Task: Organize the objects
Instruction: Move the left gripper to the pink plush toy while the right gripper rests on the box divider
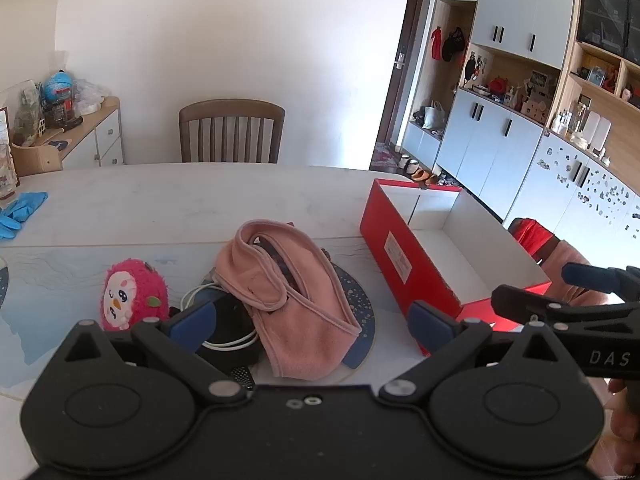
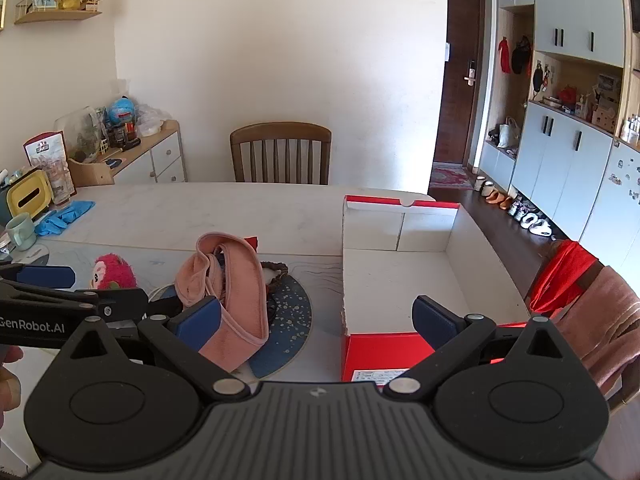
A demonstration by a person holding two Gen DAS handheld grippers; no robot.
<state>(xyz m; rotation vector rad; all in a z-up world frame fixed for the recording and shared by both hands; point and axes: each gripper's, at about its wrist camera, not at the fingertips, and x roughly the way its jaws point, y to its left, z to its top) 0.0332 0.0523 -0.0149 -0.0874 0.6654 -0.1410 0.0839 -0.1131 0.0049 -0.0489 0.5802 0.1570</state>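
Box empty, lid-off beside pile for loading | cloth atop clutter | left gripper, right gripper: jaws apart, unladen

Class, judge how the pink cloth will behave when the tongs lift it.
The pink cloth lies in soft folds, so it probably droops when lifted. It looks light. It drapes over a cable, which might drag along.

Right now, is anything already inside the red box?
No: the right wrist view shows the red box open with only its bare white floor, while the pink cloth and plush toy lie outside it on the table.
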